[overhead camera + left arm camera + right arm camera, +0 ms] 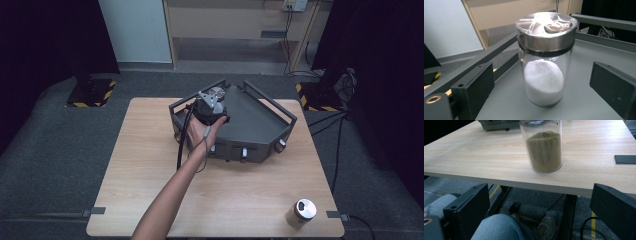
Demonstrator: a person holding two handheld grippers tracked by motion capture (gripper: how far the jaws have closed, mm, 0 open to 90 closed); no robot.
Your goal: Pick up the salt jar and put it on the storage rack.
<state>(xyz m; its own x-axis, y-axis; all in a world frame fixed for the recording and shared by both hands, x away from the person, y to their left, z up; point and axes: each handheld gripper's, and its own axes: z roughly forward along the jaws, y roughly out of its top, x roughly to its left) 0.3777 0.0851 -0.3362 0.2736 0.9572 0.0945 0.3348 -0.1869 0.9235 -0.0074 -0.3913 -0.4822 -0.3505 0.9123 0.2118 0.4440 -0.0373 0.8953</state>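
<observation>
A glass jar (544,75) with a steel lid and white powder stands upright on the floor of a grey metal tray (586,105). My left gripper (541,75) is open, one jaw on each side of the jar with a gap at both. From above, that gripper (210,107) reaches into the tray (260,122) at its back left corner, beside the jar (216,93). A second jar (544,147) with brownish powder stands near the table's front edge (301,213). My right gripper (539,200) is open below that edge, with nothing between its jaws.
The tray has raised rails (272,102) and knobs on its front face. A black plate (625,159) lies at the table's right edge. Under the table are the person's knee (499,227) and a shoe (546,225). Cables (337,140) run along the floor at right.
</observation>
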